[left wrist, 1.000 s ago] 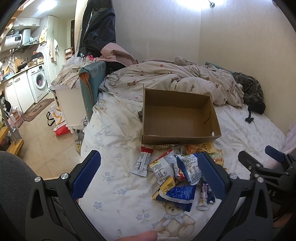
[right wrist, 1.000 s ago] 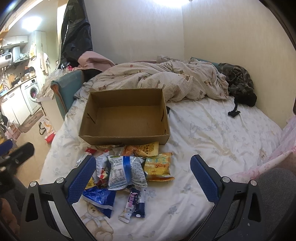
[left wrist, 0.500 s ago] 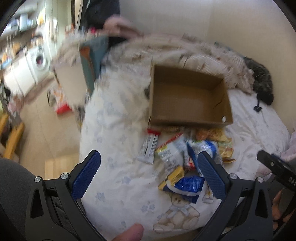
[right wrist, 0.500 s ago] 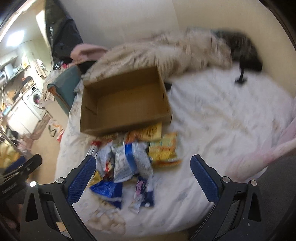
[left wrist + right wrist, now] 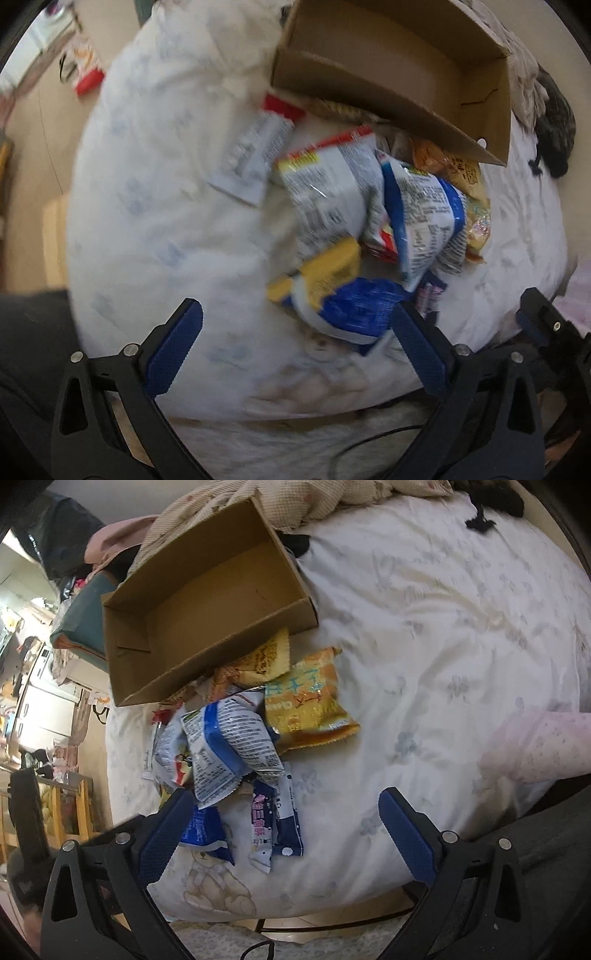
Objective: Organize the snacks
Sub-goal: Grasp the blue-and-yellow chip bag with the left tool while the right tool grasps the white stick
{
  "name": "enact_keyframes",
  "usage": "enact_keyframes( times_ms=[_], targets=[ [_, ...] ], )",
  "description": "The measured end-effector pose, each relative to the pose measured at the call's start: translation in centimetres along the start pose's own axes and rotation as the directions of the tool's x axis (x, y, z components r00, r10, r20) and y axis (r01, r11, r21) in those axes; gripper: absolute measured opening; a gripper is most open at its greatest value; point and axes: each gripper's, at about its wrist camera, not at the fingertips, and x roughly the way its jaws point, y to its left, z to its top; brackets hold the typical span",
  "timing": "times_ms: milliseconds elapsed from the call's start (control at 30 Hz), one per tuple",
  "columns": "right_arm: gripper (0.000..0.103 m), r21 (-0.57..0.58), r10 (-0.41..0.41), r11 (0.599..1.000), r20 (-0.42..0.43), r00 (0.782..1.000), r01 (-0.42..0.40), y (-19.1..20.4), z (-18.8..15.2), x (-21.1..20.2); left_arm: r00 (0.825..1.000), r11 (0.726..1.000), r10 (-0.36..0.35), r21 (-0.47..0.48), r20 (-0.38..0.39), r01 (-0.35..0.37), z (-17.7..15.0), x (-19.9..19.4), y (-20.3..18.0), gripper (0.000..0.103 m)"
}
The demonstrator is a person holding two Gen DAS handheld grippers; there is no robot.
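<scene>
An empty cardboard box [image 5: 373, 92] [image 5: 207, 602] lies on the white bed. Several snack packets are piled just in front of it: a blue-and-white bag [image 5: 424, 214] [image 5: 229, 746], a white bag with a red edge [image 5: 328, 184], a dark blue bag [image 5: 354, 310], an orange bag [image 5: 306, 705], a thin grey sachet [image 5: 251, 158]. My left gripper [image 5: 295, 343] is open above the near edge of the pile, holding nothing. My right gripper [image 5: 280, 827] is open too, over the small purple and navy sachets [image 5: 273, 819].
A crumpled checked duvet [image 5: 314, 498] lies behind the box. A dark garment [image 5: 554, 125] sits at the far right of the bed. The bed's left edge drops to a tan floor [image 5: 29, 155] with bags on it. A pink sleeve [image 5: 535, 749] rests at right.
Both grippers have tipped down and moved in close over the snack pile; the room and wall have left the views. Both stay open and empty.
</scene>
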Motion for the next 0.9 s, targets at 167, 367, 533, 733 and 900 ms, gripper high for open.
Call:
enact_keyframes(
  times_ms=[167,367,533,733,900],
  targets=[
    [0.102,-0.001,-0.016,1.000,0.017,1.000,0.016,0.0,0.1,-0.1,0.995,0.977,-0.095,-0.195,-0.033,0.087,-1.5,2.9,-0.5,0.091],
    [0.102,-0.017,-0.022,1.000,0.028,0.999,0.022,0.0,0.3,0.2,0.996,0.964,-0.082,-0.256,-0.024,0.073,-2.4,5.0,-0.1,0.074],
    [0.102,0.004,-0.030,1.000,0.039,0.999,0.030,-0.2,0.6,0.2,0.992,0.970,-0.122,-0.213,-0.004,0.119,-2.8,4.4,0.0,0.043],
    [0.102,-0.002,-0.024,1.000,0.046,0.999,0.024,-0.1,0.5,0.0,0.980,0.962,-0.197,-0.194,-0.009,0.191,-3.3,2.4,0.1,0.017],
    [0.101,0.020,-0.025,0.999,0.015,1.000,0.025,-0.7,0.6,0.4,0.983,0.980,-0.182,-0.075,0.003,0.182,-2.3,-2.4,1.1,0.017]
  ],
)
